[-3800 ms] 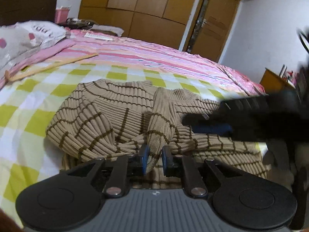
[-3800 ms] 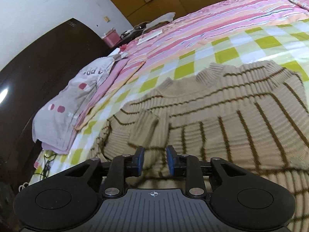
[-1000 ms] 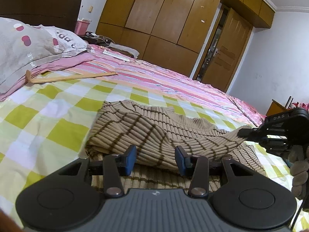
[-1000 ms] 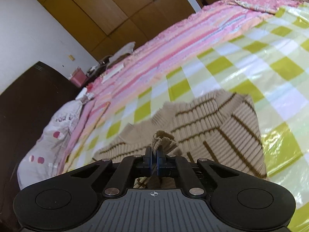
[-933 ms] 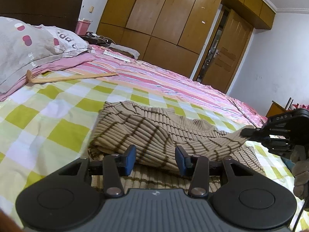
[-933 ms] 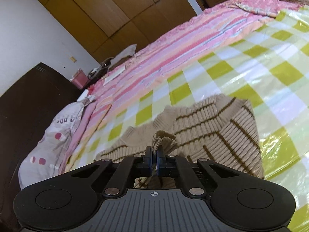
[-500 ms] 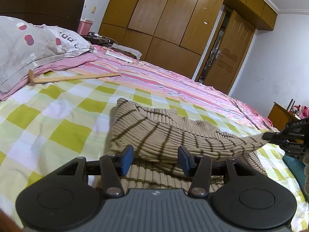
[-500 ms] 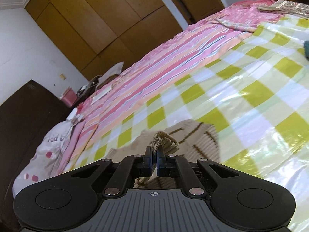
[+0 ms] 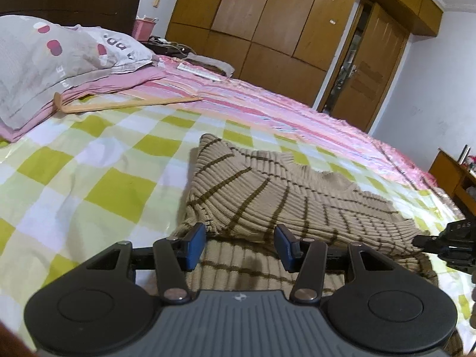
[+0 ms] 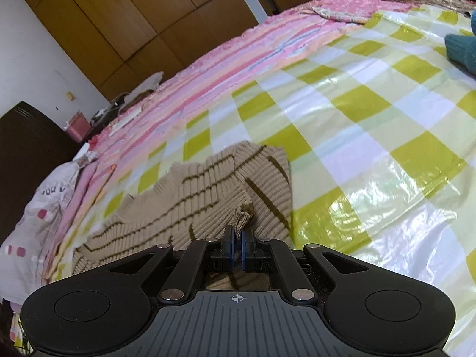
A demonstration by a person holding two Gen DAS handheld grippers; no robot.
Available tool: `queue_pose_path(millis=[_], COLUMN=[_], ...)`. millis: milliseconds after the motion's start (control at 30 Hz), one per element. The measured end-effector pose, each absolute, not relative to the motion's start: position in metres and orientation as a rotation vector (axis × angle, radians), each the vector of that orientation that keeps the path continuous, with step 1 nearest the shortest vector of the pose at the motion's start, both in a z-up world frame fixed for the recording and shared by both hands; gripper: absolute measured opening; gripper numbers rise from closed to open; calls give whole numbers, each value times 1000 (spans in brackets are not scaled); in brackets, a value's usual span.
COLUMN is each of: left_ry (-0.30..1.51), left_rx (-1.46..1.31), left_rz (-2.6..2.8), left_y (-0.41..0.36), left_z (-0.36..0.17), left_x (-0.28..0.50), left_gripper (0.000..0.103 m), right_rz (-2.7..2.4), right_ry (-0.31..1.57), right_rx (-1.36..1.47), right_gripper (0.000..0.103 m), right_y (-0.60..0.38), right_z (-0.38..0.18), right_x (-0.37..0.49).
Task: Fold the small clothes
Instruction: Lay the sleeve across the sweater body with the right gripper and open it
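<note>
Lying on the bed's green-and-white checked cover (image 9: 119,187), the tan ribbed sweater (image 9: 267,196) with brown stripes sits partly folded, one layer drawn across the body toward the right edge of the left wrist view. Right gripper (image 10: 237,248): jaws clenched on a bunched bit of the sweater's ribbed edge, the knit puckering up just above the blue pads (image 10: 228,250). Left gripper (image 9: 239,245): jaws released, having just widened a little; the near fold of the sweater lies between and just beyond the blue pads, neither pad pressing on it (the lower layer shows beneath them). The right gripper's black tip appears at the far right of the left wrist view, at the sweater's drawn-out corner. Grey pillow (image 9: 44,56) at the bed's head; pink striped quilt (image 9: 267,104) beyond the sweater; wooden wardrobe (image 9: 282,15) behind.
</note>
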State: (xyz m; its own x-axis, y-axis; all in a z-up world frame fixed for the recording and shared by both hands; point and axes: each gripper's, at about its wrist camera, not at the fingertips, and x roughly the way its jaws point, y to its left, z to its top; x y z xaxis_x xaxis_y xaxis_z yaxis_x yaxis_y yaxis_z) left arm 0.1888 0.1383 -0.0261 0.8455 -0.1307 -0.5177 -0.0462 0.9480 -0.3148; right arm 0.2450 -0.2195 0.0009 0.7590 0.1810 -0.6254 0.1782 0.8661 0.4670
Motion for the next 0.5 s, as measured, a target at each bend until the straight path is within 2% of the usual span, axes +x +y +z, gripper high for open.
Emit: queue_pose_path(millis=[167,500], left_ry=[592,600], left_rx=[-318,-296], left_rz=[-4,58], left_y=[141,143], left_z=[-29,-27], left_x=[191,189], left_gripper=[55,55], right_rz=[12,15], right_ry=[740,753], right_rx=[474,339], right_gripper=[10,11], right_y=[-212,-195], right_z=[2,6], right_x=[243,236])
